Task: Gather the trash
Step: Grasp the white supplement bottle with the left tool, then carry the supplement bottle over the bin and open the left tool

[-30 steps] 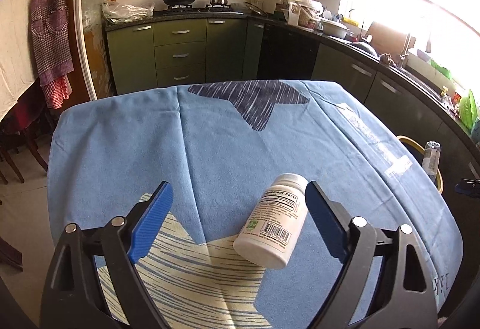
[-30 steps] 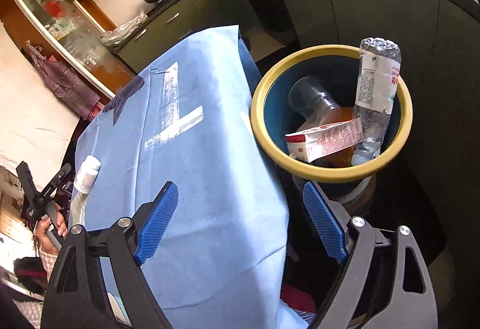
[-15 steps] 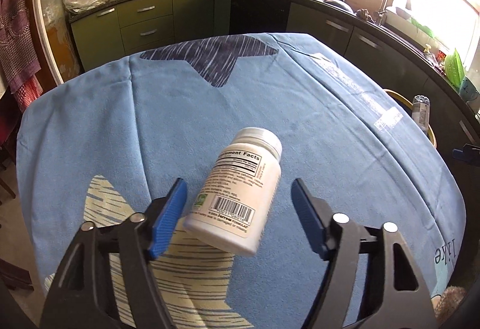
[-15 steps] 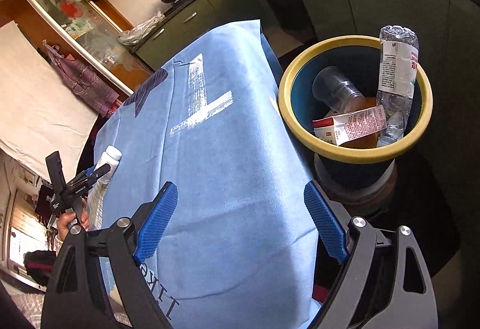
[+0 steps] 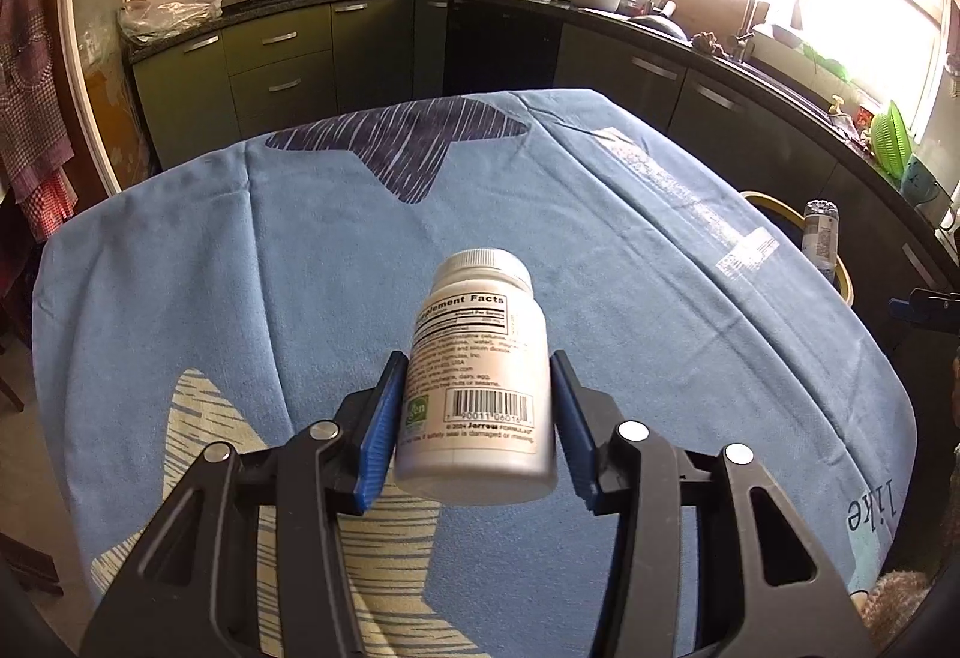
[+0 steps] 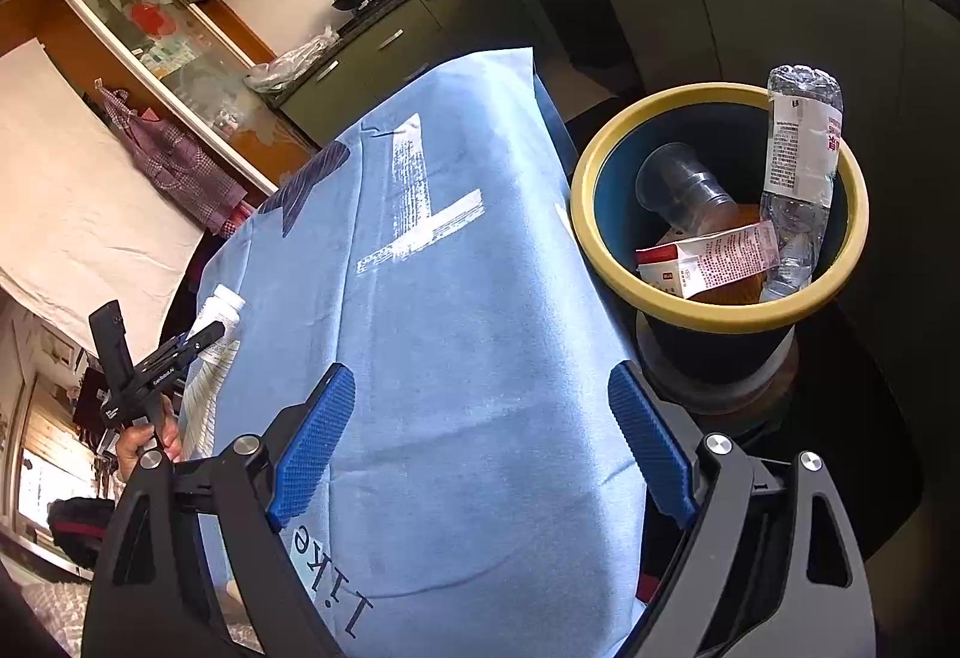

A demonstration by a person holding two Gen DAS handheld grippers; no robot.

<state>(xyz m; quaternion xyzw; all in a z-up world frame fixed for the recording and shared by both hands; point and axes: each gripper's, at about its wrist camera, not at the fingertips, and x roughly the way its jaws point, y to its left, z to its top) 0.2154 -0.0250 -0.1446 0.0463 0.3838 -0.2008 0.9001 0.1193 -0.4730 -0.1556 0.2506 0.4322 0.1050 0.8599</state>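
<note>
A white pill bottle point(image 5: 480, 388) with a barcode label lies cap-away between the blue pads of my left gripper point(image 5: 475, 358). Its jaws are closing and both pads touch the bottle's sides over the blue tablecloth point(image 5: 240, 268). The right wrist view shows the same bottle point(image 6: 219, 316) far left, in the hand-held left gripper point(image 6: 198, 340). My right gripper point(image 6: 480, 376) stands open and empty above the cloth's near edge, left of the yellow-rimmed bin point(image 6: 579, 190). The bin holds a plastic water bottle point(image 6: 801, 166), a clear cup point(image 6: 678, 190) and a red-and-white carton point(image 6: 708, 259).
The bin point(image 5: 774, 205) stands on the floor off the table's right edge, between it and dark kitchen cabinets point(image 5: 690, 81). A counter with a stove and pots runs along the back wall. Aprons point(image 5: 30, 105) hang at the left.
The left gripper's jaws have narrowed from wide apart onto the pill bottle, which now sits centred between the pads. The right gripper has stayed open, its view drifting slightly.
</note>
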